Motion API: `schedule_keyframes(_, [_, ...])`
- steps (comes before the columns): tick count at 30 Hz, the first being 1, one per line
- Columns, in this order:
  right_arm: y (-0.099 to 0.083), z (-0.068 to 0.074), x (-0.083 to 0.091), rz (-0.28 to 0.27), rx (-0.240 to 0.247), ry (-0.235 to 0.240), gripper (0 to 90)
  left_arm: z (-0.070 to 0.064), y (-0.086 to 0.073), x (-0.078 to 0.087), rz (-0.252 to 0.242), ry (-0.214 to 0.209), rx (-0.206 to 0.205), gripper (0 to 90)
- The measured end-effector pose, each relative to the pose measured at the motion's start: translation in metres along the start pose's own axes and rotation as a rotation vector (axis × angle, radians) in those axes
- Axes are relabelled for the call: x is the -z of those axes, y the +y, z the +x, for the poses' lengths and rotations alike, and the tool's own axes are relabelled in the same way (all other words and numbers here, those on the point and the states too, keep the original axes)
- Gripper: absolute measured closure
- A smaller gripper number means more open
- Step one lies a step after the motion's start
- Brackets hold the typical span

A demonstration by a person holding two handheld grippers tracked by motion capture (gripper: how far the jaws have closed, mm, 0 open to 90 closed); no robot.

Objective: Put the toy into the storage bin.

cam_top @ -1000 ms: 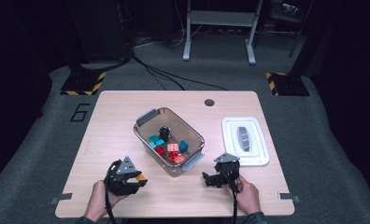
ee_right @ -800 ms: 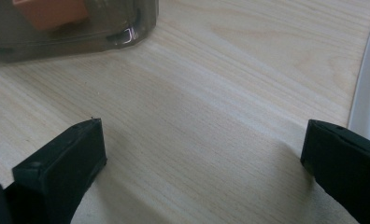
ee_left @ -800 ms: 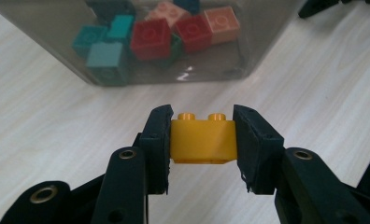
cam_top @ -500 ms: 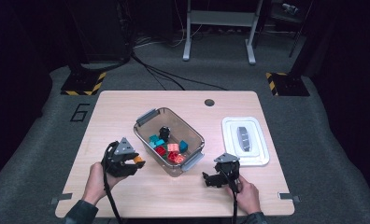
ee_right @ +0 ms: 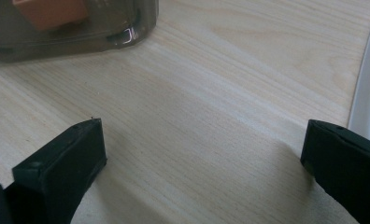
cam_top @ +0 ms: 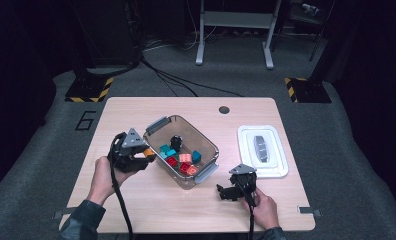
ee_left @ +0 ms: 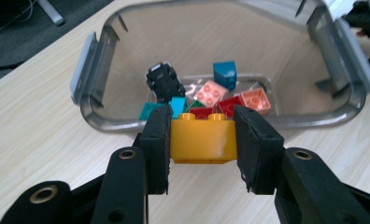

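A clear plastic bin [cam_top: 158,125] [ee_left: 96,81] sits mid-table with several toy bricks in teal, red and pink and a small black toy car [cam_top: 176,142] [ee_left: 163,80] inside. My left gripper [cam_top: 145,154] [ee_left: 202,140] hovers at the bin's left rim, shut on a yellow-orange brick [ee_left: 202,139] [cam_top: 148,151]. Near the table's front, right of the bin, my right gripper [cam_top: 222,192] [ee_right: 202,163] stands open over bare wood, with nothing between its jaws.
A white lid [cam_top: 247,148] [ee_right: 367,98] with a grey handle lies on the table to the right of the bin. A round cable hole [cam_top: 224,109] is at the table's far edge. Stands and cables [cam_top: 176,80] lie on the floor behind.
My left gripper has lifted and moved forward and right from the front of the table to the bin's left rim, carrying the brick. The right gripper has stayed put.
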State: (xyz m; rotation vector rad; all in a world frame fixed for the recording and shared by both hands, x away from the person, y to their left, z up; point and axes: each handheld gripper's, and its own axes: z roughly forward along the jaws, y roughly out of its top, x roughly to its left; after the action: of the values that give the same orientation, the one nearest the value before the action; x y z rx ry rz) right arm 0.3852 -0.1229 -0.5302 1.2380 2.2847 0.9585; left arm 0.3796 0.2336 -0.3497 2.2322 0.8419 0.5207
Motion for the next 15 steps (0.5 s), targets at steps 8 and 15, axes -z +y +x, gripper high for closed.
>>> schedule_keyframes(8, [0.000,0.000,0.000,0.000,0.000,0.000,0.0,-0.009,0.022,-0.016,0.009,-0.019,-0.020,58.9])
schedule_keyframes(15, [0.000,0.000,0.000,0.000,0.000,0.000,0.0,-0.021,0.030,-0.041,0.046,-0.063,-0.037,58.9])
